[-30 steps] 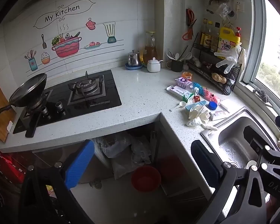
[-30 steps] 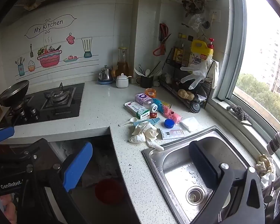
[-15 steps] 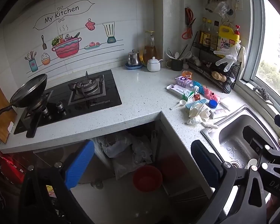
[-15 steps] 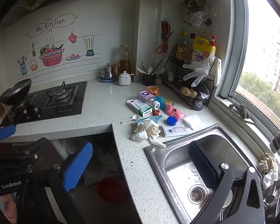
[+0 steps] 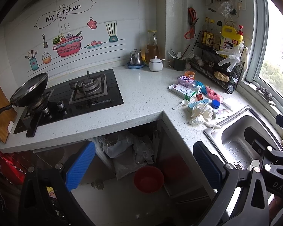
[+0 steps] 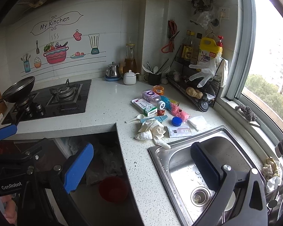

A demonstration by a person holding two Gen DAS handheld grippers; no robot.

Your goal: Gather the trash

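Observation:
A litter pile lies on the speckled counter (image 6: 111, 103) between stove and sink: crumpled white gloves (image 6: 152, 130) (image 5: 201, 114), a green-and-white box (image 6: 144, 107) (image 5: 182, 91), a purple packet (image 6: 151, 95), a blue bottle cap (image 6: 176, 121) (image 5: 215, 103), a pink wrapper (image 6: 180, 112), a white spoon (image 6: 135, 118). A red bin (image 5: 148, 179) (image 6: 113, 188) stands on the floor under the counter. My left gripper (image 5: 143, 166) hangs open above the floor near the bin. My right gripper (image 6: 141, 167) is open over the counter edge, short of the pile. Both hold nothing.
A steel sink (image 6: 188, 162) lies right of the pile. A black gas hob (image 5: 84, 94) with a pan (image 5: 30, 90) fills the left counter. A kettle (image 6: 112, 71), white jar (image 6: 129, 77) and wire rack (image 6: 194, 92) with bottles line the back. Plastic bags (image 5: 134, 148) sit under the counter.
Both grippers have crept slightly forward and to the left; the right wrist view now shows the pile a little nearer and larger. Both stay open, and nothing on the counter has moved.

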